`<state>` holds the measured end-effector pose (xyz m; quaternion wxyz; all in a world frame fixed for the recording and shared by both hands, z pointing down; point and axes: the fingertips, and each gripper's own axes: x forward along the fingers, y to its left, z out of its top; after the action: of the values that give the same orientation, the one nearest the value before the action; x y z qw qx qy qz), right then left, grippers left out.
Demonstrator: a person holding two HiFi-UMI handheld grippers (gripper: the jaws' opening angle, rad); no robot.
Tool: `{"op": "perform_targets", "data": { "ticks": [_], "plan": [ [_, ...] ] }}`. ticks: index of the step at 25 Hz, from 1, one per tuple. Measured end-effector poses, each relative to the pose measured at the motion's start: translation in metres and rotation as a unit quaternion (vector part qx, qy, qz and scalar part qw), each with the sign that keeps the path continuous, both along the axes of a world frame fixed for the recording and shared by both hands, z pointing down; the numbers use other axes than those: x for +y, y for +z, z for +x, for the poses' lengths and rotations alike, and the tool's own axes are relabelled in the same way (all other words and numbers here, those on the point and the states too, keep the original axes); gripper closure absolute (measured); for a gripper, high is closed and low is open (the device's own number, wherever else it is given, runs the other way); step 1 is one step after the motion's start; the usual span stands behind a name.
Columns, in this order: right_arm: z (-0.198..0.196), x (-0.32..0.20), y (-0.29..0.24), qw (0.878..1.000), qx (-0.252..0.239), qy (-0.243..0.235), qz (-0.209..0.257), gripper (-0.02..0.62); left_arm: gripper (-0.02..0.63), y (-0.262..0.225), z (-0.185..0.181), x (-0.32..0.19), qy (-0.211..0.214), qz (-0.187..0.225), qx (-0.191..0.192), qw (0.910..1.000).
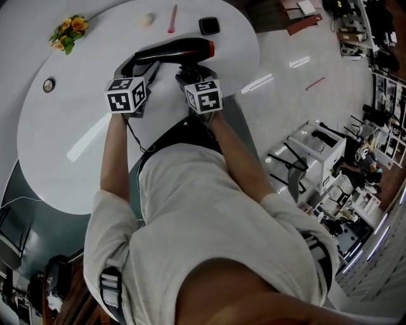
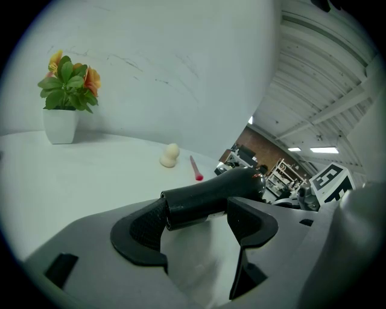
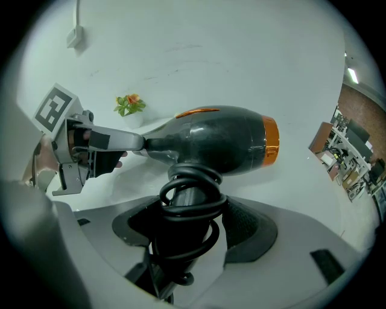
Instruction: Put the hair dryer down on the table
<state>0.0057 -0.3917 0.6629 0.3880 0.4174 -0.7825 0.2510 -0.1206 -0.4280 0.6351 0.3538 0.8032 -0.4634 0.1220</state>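
Pale shirt point(image 1: 209, 216) and bare forearms fill the foreground. Beyond them the left hand-held gripper point(image 2: 199, 226) pinches the black nozzle end of the hair dryer point(image 3: 223, 139), and the right hand-held gripper point(image 3: 193, 226) is clamped on its handle, wound with coiled cord point(image 3: 192, 196). It is held level over the far part of the white tabletop point(image 1: 57, 146), toward the right edge; whether it rests there I cannot tell

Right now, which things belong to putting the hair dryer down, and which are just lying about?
In the job: hair dryer, held by left hand-held gripper at the nozzle and right hand-held gripper at the handle; table.
Lying about: potted flowers, cream blob, pink stick, black square item, round disc.
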Motion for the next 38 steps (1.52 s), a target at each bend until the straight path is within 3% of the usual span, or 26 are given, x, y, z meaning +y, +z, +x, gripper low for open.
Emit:
{"op": "perform_targets", "data": {
  "ticks": [38],
  "plan": [
    [-0.003,-0.007,0.010,1.000,0.004,-0.011,-0.018,0.285,0.285,0.011,-0.005,-0.006,-0.017,-0.012,-0.002,0.9998]
  ]
}}
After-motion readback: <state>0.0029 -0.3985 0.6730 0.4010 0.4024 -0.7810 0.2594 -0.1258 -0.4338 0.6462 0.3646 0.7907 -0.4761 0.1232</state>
